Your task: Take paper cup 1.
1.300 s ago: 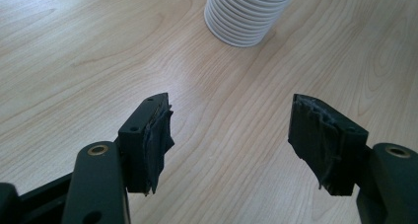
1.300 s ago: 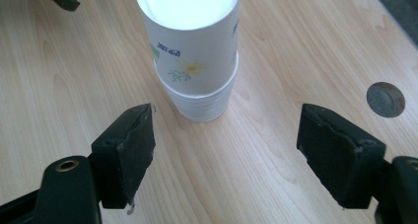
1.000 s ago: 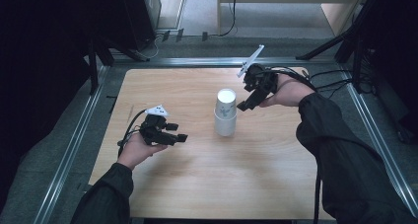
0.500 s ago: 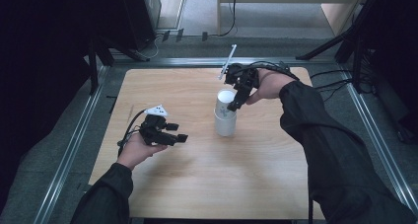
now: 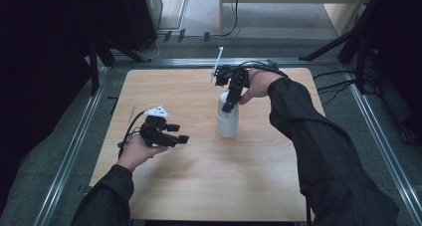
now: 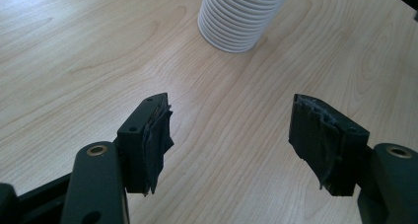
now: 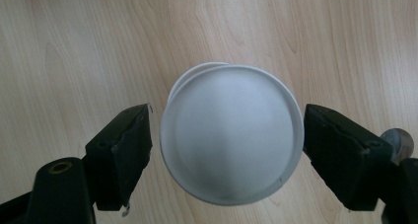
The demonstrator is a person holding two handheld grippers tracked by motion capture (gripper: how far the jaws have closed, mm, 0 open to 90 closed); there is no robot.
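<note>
A stack of white paper cups [image 5: 227,120] stands upside down near the middle of the wooden table [image 5: 209,186]. My right gripper [image 5: 230,104] hangs over the stack's top, pointing down. In the right gripper view it [image 7: 226,135] is open, with one jaw on each side of the round top cup [image 7: 230,135] and a small gap at each side. My left gripper [image 5: 180,135] is held low at the table's left and points toward the stack. It [image 6: 236,135] is open with nothing between its jaws, and the ribbed stack [image 6: 241,17] stands a short way ahead.
Metal rails [image 5: 74,151] frame the table on the left, right and far sides. Cables [image 5: 343,81] lie on the floor at the right, beside black stand legs [image 5: 343,42]. Bare wood lies in front of the stack and to its left.
My right gripper has moved left from beside the stack to directly over it, and its jaws now straddle the top cup. The left gripper has stayed where it was.
</note>
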